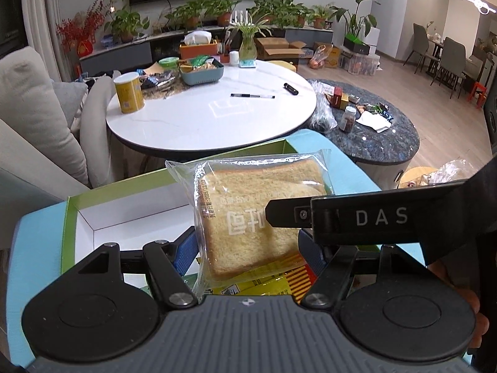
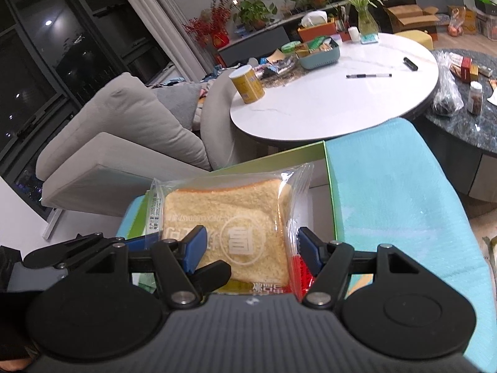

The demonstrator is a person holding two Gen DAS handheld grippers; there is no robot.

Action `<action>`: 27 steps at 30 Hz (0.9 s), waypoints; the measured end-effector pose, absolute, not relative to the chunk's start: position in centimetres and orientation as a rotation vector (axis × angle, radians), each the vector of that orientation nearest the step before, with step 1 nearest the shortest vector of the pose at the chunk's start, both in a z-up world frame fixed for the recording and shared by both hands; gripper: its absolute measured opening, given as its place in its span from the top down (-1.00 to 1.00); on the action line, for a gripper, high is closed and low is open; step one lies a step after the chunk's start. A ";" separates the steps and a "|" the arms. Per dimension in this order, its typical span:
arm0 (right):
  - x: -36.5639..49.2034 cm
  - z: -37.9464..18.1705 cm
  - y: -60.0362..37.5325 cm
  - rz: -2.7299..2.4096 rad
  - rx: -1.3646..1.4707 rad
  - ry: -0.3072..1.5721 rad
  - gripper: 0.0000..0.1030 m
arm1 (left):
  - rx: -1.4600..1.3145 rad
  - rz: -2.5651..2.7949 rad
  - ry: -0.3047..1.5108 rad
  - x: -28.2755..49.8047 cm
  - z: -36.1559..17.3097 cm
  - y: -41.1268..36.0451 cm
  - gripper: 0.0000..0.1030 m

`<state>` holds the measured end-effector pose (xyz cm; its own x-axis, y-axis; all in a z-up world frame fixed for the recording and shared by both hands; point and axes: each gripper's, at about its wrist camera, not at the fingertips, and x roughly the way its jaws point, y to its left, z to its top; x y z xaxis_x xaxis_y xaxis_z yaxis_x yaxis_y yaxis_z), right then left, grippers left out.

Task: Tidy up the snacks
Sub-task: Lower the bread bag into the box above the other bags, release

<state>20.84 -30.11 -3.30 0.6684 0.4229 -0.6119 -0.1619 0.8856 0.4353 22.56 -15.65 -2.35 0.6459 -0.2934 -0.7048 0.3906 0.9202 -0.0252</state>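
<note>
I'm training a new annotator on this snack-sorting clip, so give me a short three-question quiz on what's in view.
1. What sits between the pads of the left hand-held gripper? A) a yellow canister B) a bread packet C) a pen
2. True or false: the pen lies on the dark stone table.
3. What colour is the rim of the open box below the packet?

Key: 1 B. 2 false: the pen lies on the white round table. 3 green.

Green box (image 1: 72, 217) on turquoise surface (image 2: 388, 192)
</note>
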 end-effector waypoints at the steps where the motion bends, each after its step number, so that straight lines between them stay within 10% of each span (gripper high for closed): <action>1: 21.0 -3.5 -30.1 0.337 0.365 0.778 -0.24 | 0.132 -0.392 0.781 22.8 -2.5 -15.6 -0.28; 27: 21.0 -3.3 -30.5 0.288 0.370 0.760 -0.26 | 0.114 -0.361 0.782 22.7 -2.3 -14.2 -0.33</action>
<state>20.96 -30.49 -3.34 0.6911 0.3828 -0.6130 -0.1196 0.8971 0.4254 22.65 -14.16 -2.31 0.6521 -0.2754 -0.7063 0.3590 0.9328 -0.0323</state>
